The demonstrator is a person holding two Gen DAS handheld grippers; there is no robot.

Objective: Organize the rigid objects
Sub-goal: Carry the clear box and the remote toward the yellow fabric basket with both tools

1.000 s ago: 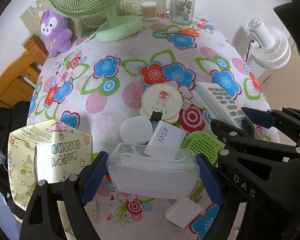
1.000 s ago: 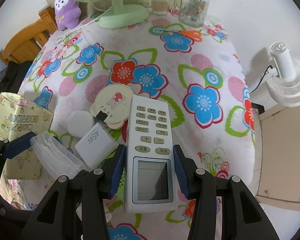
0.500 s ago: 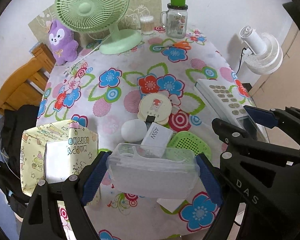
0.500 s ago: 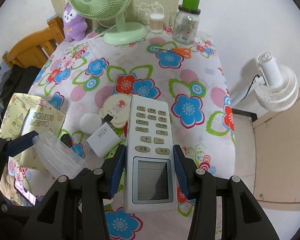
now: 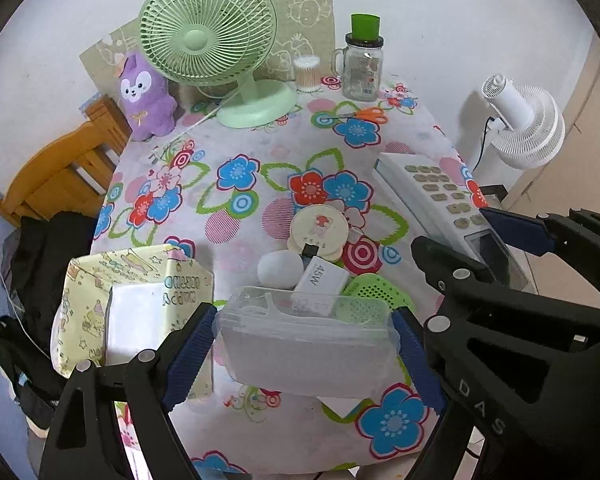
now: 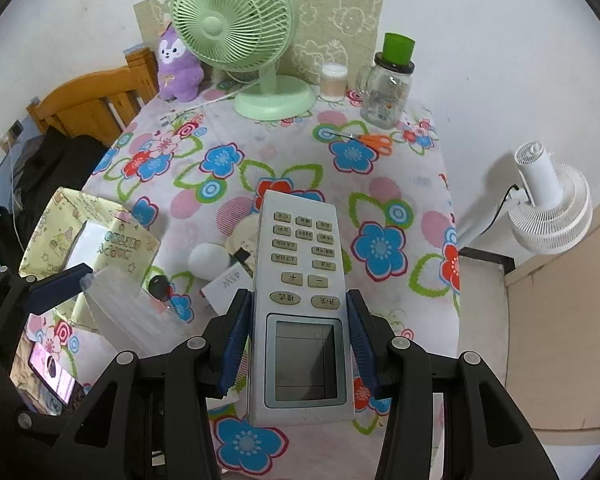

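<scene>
Blue-padded fingers (image 5: 188, 350) of the left gripper (image 5: 304, 356) are kept clamped on the clear plastic lidded box (image 5: 306, 344) and those of the right gripper (image 6: 298, 344) on the white rectangular remote control (image 6: 300, 296), both having been raised higher above the flower-patterned table (image 5: 260, 148), so a carry toward placement seems underway.

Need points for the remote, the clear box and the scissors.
remote (image 6: 304, 256), right wrist view, on its keypad.
clear box (image 5: 308, 354), left wrist view, on its near wall.
scissors (image 5: 370, 114), left wrist view, on the orange handles.

Black tool (image 5: 304, 354) arms, blue ribbed pads (image 5: 188, 354), silver screws, "DAS" lettering
</scene>
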